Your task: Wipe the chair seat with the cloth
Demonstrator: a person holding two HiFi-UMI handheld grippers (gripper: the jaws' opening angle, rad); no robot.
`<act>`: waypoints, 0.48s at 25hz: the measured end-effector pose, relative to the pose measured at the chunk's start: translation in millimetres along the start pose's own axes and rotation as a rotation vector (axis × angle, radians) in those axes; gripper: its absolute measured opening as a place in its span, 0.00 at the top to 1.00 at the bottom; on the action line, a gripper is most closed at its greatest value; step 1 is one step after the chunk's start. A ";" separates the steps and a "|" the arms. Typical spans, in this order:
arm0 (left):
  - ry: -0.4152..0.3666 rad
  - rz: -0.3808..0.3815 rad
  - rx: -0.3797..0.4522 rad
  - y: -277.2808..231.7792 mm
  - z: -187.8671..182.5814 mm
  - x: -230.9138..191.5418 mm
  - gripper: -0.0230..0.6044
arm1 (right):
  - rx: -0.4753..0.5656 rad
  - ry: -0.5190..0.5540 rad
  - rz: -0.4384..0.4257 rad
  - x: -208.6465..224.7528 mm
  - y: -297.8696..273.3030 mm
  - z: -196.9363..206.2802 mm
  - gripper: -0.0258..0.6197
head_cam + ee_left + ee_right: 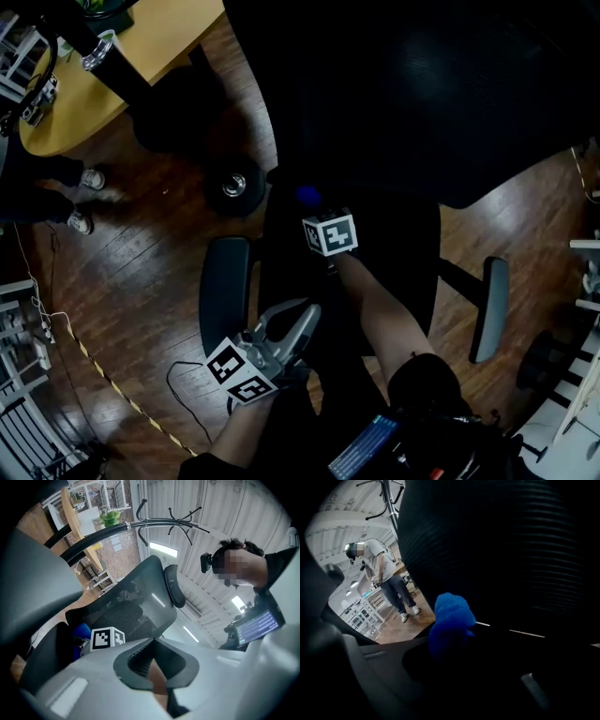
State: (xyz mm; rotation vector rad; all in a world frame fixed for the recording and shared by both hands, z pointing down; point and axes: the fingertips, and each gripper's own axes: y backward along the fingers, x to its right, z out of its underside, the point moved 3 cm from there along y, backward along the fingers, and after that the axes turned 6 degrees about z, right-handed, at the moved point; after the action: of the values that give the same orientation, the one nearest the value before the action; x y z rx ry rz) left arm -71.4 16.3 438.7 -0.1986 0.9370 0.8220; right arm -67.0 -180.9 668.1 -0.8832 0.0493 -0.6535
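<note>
Blue cloth [450, 616] — in right tool [311, 204] (bunched)

A vivid blue is being shown by the cloth [450, 620] against the black chair seat [403, 253]. Black-and-white square patterns on white faces are being displayed by the marker cube [330, 233] at centre frame and by that of the pale grey left gripper [307, 317] below it. Brown planking is being shown by the floor [141, 272], light yellowish wood by the table [169, 37] at upper left, and yellow-and-black striping by the cord [122, 395] at lower left.
</note>
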 end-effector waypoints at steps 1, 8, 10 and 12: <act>0.002 -0.003 0.002 0.2 -0.7 -2.5 0.98 | -0.003 0.013 -0.003 -4.7 -7.6 4.1 0.90; 0.006 -0.018 -0.009 -0.5 -2.1 -12.3 0.98 | 0.060 0.018 0.011 0.1 -9.8 11.2 0.90; 0.008 -0.022 -0.018 -1.7 -1.6 -15.1 0.98 | 0.053 -0.006 0.046 15.4 -7.6 14.7 0.90; 0.009 -0.022 -0.031 -3.9 -0.7 -17.0 0.98 | 0.046 -0.033 0.087 37.6 -1.1 20.8 0.90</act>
State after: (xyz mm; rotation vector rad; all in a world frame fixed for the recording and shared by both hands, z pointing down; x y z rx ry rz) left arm -74.6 4.1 450.8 -0.2393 0.9294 0.8164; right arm -31.0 -187.5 690.6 -0.8429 0.0426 -0.5566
